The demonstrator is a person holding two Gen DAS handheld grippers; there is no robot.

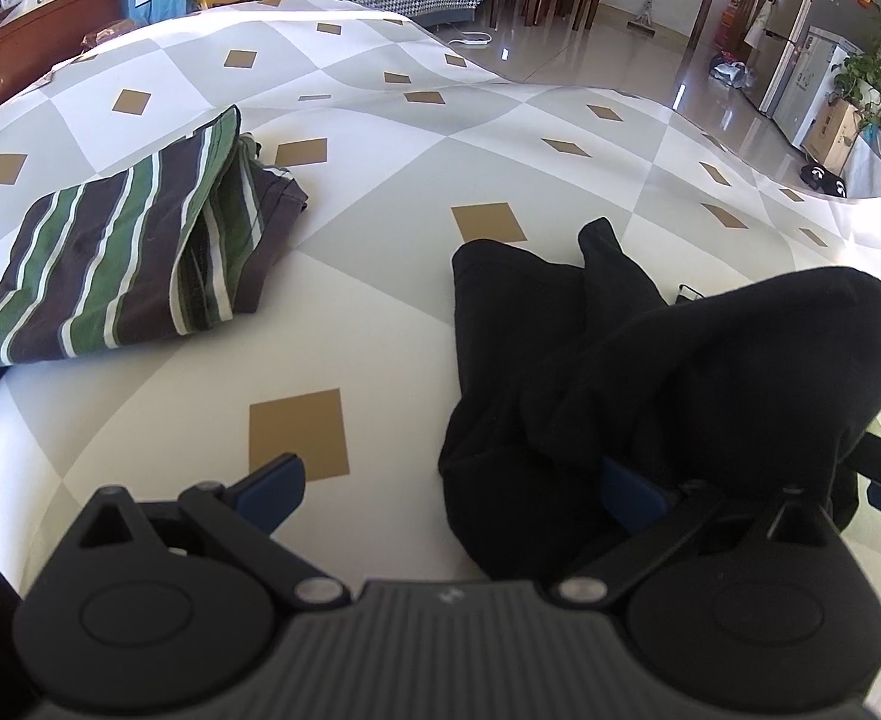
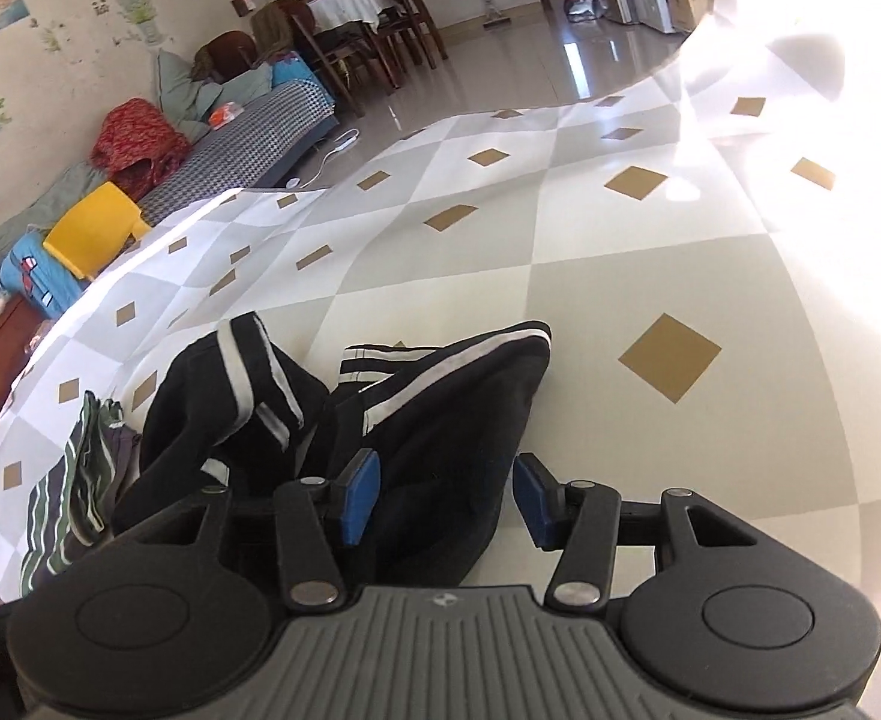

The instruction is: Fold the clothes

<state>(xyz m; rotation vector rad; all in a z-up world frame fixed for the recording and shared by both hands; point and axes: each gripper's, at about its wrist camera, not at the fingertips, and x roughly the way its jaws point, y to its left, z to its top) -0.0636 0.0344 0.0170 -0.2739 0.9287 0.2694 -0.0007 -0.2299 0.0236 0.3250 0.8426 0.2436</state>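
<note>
Left gripper (image 1: 452,489): jaws spread wide, angled downward. Right gripper (image 2: 446,495): jaws parted, pads (image 2: 361,495) clear of contact, angled downward.

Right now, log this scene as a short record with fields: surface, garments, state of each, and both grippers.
surface: checked cloth with tan diamonds
folded garment: striped shirt, flat on the cloth, apart from the black one
garment in work: black trousers with white stripes, bunched, not yet folded
left gripper: open wide, one of its fingers against the trousers, the other over bare cloth
right gripper: open, trousers between its fingers, pads not pressing
</note>
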